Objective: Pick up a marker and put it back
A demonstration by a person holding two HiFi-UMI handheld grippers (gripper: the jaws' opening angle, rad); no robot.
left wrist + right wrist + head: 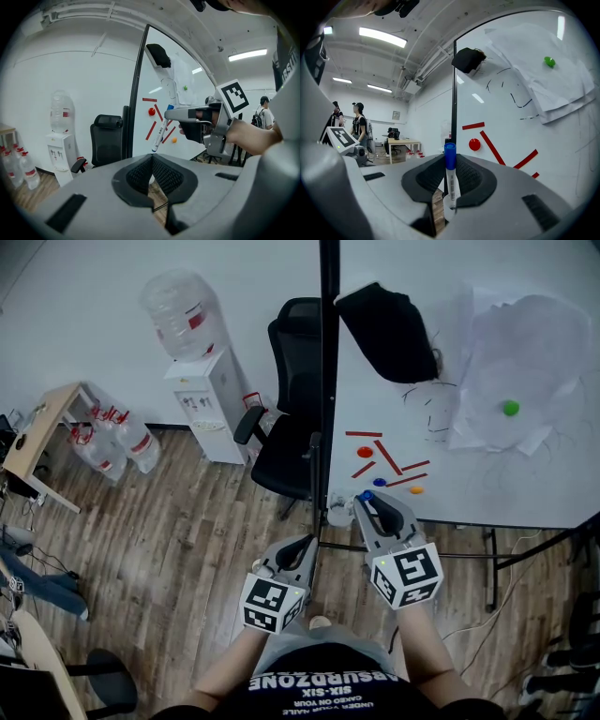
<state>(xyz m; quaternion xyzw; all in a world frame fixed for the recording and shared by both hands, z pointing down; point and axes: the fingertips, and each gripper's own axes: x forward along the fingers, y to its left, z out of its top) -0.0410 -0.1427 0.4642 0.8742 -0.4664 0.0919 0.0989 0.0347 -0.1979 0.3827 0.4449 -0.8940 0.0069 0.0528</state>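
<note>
A white marker with a blue cap (450,174) stands upright between the jaws of my right gripper (450,160), which is shut on it. In the head view the right gripper (364,502) holds the marker (365,495) just off the lower left corner of the whiteboard (487,470). From the left gripper view the marker (160,135) hangs slanted below the right gripper (168,114). My left gripper (307,543) sits lower and to the left, its jaws shut on nothing (152,157).
The whiteboard carries red strips (386,456), an orange magnet (416,489), a green magnet (511,408), a black eraser (389,329) and taped papers (525,352). Its black frame post (327,381) stands beside a black office chair (291,432). A water dispenser (202,395) is further left.
</note>
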